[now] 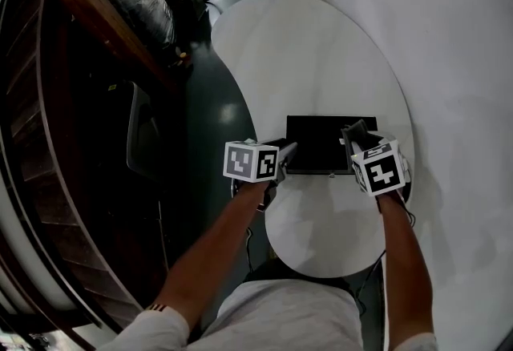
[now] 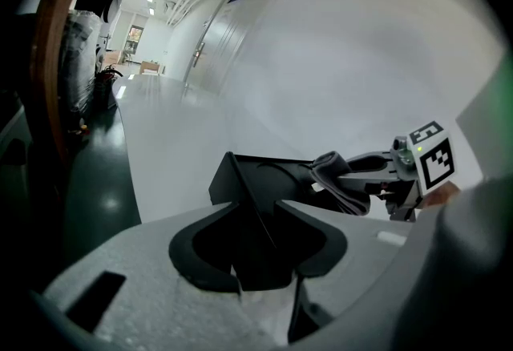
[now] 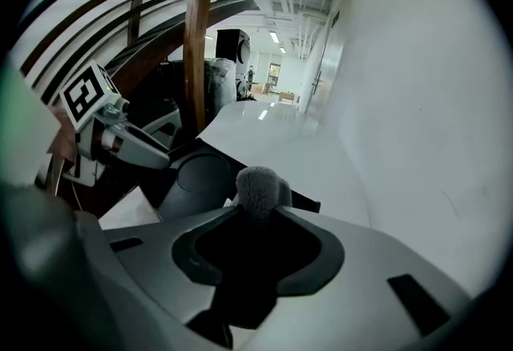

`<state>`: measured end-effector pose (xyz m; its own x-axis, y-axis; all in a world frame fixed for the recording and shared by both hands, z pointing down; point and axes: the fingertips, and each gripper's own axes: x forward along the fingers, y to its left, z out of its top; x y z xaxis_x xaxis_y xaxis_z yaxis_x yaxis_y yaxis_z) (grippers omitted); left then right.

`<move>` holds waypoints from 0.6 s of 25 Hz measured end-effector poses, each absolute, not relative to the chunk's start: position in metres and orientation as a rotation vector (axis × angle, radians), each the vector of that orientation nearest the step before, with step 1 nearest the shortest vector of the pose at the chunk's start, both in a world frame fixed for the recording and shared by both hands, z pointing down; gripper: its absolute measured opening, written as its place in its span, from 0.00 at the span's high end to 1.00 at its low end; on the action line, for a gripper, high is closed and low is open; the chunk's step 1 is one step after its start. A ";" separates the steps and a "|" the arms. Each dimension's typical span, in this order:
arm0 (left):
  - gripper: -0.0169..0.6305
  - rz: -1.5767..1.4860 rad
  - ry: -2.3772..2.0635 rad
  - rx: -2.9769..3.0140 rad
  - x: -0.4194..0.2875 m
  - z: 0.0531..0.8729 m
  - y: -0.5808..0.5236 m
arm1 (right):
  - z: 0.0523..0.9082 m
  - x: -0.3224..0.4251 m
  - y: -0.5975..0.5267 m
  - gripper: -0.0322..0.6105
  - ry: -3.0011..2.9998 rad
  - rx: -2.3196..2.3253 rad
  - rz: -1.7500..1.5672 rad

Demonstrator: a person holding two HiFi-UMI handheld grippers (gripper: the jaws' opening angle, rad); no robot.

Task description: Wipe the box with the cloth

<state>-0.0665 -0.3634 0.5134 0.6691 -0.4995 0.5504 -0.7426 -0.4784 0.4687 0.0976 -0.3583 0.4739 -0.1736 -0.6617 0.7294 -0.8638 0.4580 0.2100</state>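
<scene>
A shallow black box (image 1: 325, 147) lies open on the round white table (image 1: 321, 53). My left gripper (image 1: 287, 154) is at the box's left edge. In the left gripper view a corner wall of the box (image 2: 240, 189) runs down between the jaws, which are shut on it. My right gripper (image 1: 357, 138) is over the box's right end, shut on a bunched grey cloth (image 1: 353, 131). That cloth (image 3: 260, 189) sticks out past the jaw tips in the right gripper view, above the box's dark inside (image 3: 200, 177). The left gripper view also shows the cloth (image 2: 341, 185), held over the box.
A dark chair (image 1: 144, 137) stands on the dark green floor (image 1: 212, 113) left of the table. A wooden stair rail (image 1: 96, 13) runs along the far left. A white wall (image 1: 457, 37) rises close behind the table on the right.
</scene>
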 end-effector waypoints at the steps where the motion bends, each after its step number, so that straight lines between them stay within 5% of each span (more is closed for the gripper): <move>1: 0.75 0.443 -0.954 2.179 -0.066 0.514 -0.363 | 0.470 0.090 -0.357 0.79 -1.936 1.277 0.321; 15: 0.75 0.434 -0.953 2.174 -0.066 0.514 -0.363 | 0.481 -0.027 -0.347 0.79 -2.068 1.089 0.289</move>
<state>-0.0656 -0.3626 0.5142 0.6712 -0.5016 0.5457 -0.7410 -0.4738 0.4759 -0.0268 -0.3468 0.4811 -0.3417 -0.6061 0.7182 -0.7796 0.6096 0.1436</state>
